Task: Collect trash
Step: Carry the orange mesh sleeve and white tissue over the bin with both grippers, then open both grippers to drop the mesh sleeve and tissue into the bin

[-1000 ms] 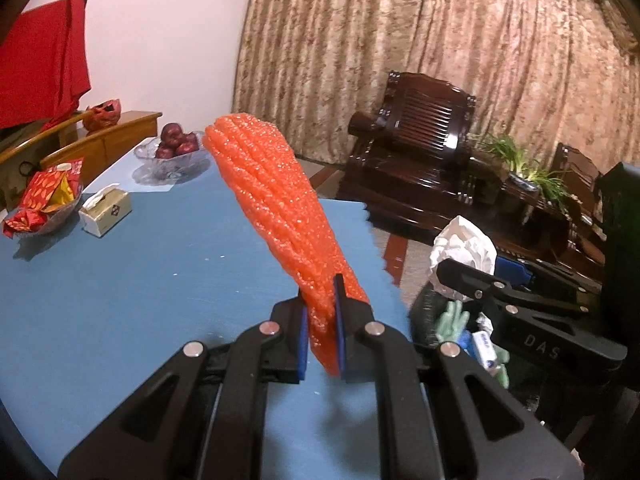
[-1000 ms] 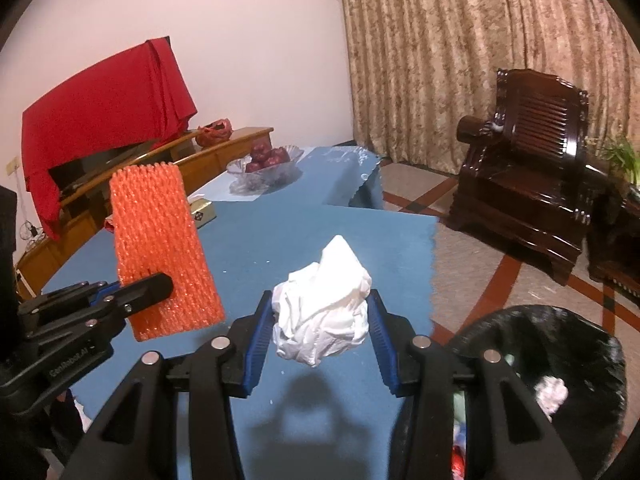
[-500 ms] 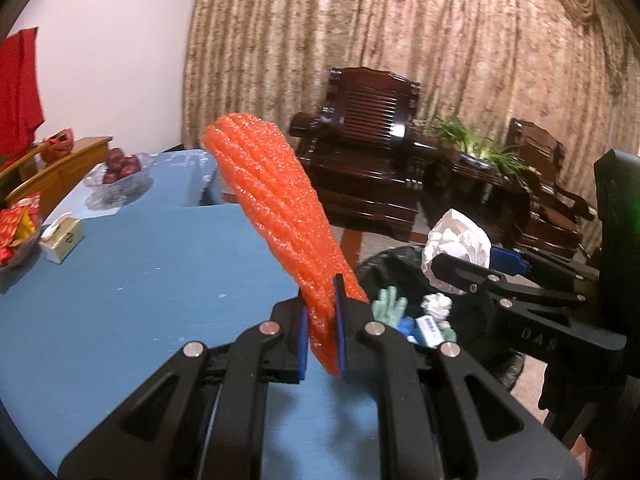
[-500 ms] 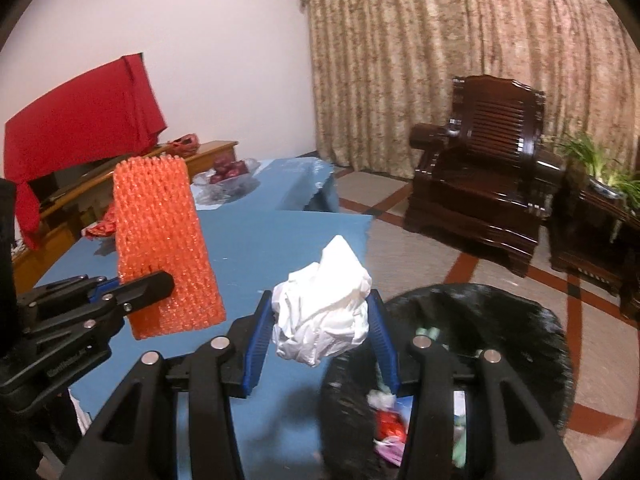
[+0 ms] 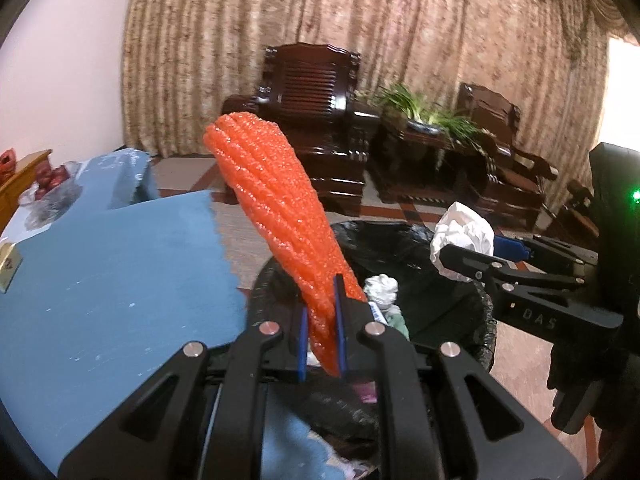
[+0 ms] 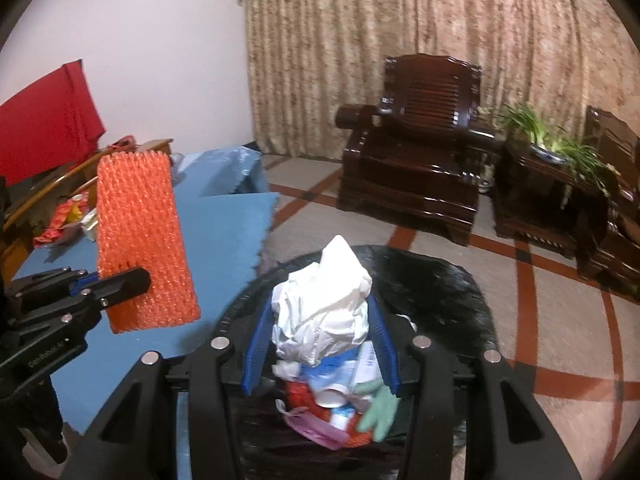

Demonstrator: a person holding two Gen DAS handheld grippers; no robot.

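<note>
My left gripper (image 5: 321, 316) is shut on an orange foam fruit net (image 5: 276, 208), which stands up from the jaws over the near rim of the black-lined trash bin (image 5: 420, 248). In the right wrist view the same orange net (image 6: 144, 248) hangs left of the trash bin (image 6: 448, 280), above the table edge. My right gripper (image 6: 320, 332) is shut on a crumpled white paper wad (image 6: 324, 312), held directly above the bin's opening. The wad (image 5: 464, 236) also shows in the left wrist view over the bin's far side. Several pieces of rubbish (image 6: 332, 408) lie inside the bin.
A blue-covered table (image 5: 100, 280) lies to the left, its edge beside the bin. A small box (image 5: 8, 264) and a fruit bowl (image 5: 48, 188) sit on it. Dark wooden armchairs (image 6: 412, 160) and a potted plant (image 6: 556, 140) stand beyond on the patterned floor.
Both grippers have swung right, off the table and toward the bin. The paper wad now hangs over the bin's opening, and the orange net has reached its rim. Both grips are unchanged.
</note>
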